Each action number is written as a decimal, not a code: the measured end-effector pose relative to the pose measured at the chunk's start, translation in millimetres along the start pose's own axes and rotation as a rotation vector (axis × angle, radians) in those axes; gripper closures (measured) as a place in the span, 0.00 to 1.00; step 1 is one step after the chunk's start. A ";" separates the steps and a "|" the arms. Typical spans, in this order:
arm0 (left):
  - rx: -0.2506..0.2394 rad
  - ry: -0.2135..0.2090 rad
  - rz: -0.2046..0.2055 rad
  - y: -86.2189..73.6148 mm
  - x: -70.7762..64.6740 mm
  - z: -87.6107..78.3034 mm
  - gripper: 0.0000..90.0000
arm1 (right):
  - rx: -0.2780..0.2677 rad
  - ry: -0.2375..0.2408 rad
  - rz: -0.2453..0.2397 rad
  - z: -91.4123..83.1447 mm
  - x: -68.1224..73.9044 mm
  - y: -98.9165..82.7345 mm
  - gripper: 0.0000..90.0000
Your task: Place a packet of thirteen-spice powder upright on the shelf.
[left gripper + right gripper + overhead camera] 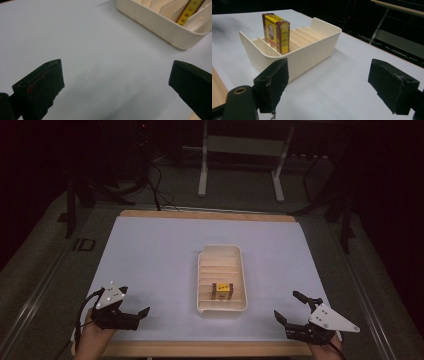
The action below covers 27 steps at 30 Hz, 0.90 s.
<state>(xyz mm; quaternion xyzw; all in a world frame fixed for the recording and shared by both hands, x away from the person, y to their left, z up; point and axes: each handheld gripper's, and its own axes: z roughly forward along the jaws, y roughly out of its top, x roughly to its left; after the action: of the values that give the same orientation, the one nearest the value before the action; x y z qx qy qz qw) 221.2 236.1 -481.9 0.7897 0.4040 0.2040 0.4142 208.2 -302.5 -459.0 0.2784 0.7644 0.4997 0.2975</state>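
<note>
Pale blue sheeting covers the table [150, 250], smooth and matte, with a strip of bare wood along the near edge where the person's hands come in. Nearest, the left gripper [134, 309] and the right gripper [292, 305] both sit low at that edge, jaws spread wide with nothing between them. Their pads are blocky black rubber, scuffed at the corners.

Ahead of both, between them and slightly closer to the right gripper, lies the cream plastic tray [243, 275], a rounded oblong with thin upright dividers making narrow slots. A small yellow box [276, 31] with dark red edges stands upright in one of the near slots; it looks like glossy printed card, stiff but crushable.

If the box is what is to be handled, I would judge the right gripper better placed. It should come in from above, jaws aligned across the box's thin faces, and pinch the part standing proud of the dividers, squeezing gently and lifting straight so the tray does not drag along.

Beyond the table the room is dark, with metal stand legs [202, 165] and loose cables.
</note>
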 end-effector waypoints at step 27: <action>0.010 -0.006 0.046 -0.8 -5.1 5.8 0.00 | 0.020 -0.084 -0.004 0.0 -6.6 -5.1 0.19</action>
<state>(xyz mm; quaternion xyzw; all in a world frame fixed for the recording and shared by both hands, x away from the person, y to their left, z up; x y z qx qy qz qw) 221.7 229.5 -485.8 0.8016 0.3853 0.2091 0.4065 212.0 -309.0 -462.6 0.3008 0.7567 0.4793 0.3274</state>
